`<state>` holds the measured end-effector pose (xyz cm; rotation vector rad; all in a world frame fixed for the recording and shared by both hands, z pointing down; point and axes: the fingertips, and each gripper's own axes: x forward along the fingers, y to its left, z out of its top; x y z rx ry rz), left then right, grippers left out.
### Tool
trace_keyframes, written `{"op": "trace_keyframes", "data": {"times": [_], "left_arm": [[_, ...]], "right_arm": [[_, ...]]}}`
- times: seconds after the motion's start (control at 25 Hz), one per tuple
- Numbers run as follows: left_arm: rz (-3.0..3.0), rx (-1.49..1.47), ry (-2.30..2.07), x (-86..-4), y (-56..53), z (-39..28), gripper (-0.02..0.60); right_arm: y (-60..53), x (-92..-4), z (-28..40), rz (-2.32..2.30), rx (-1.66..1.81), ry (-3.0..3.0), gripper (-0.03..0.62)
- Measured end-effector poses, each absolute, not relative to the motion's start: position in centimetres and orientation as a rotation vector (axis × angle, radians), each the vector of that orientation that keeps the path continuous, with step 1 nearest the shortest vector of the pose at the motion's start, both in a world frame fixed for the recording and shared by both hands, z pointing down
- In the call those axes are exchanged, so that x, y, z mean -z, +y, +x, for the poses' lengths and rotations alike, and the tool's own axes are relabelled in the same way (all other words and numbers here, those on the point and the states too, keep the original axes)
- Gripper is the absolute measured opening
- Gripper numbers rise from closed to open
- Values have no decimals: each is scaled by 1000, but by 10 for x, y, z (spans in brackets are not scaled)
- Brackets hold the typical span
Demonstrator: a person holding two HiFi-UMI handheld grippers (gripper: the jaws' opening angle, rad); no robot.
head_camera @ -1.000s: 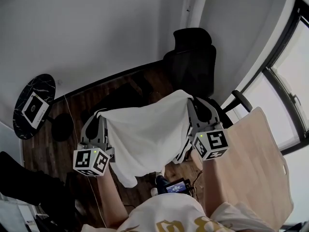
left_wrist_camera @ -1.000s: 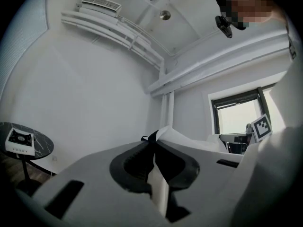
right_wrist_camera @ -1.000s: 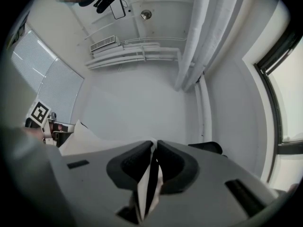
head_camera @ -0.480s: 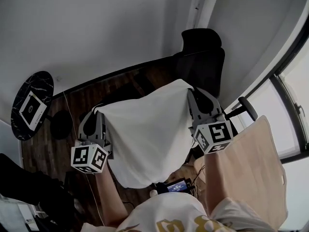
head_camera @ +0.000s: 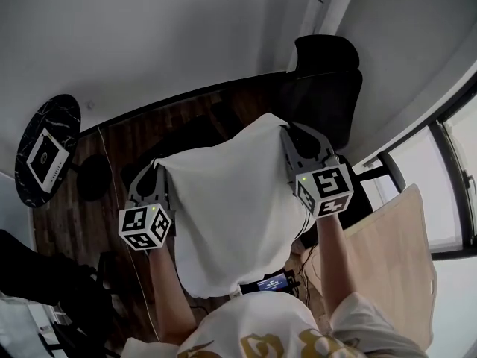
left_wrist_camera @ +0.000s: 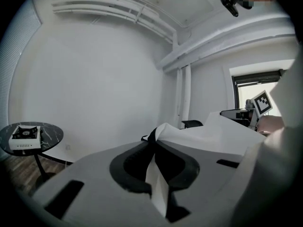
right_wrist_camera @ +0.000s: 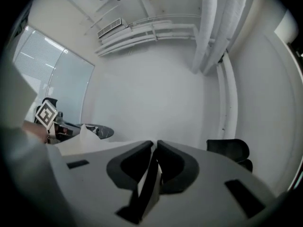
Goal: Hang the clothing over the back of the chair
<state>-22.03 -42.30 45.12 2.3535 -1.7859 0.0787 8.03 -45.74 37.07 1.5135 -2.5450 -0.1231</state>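
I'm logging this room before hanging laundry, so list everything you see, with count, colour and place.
white cloth garment: one, white, held spread at centre.
black office chair with headrest: one, black, beyond the garment.
round black marble side table: one, black, far left.
white square appliance: one, white, on that side table.
light wooden tabletop: one, pale tan, lower right.
small lit-screen device: one, dark, below the garment's hem.
left tongs: one, grey, shut on the garment's left corner.
right tongs: one, grey, shut on its right corner.
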Motion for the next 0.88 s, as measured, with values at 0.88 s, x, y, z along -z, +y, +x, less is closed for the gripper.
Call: {"op": "trace_keyframes", "data": {"times": [0.88], "left_arm": [[2281,-973,-1456,-657,-408,-188,41]], "right_arm": [[-496,-562,54,881,89,-2297,12]]}}
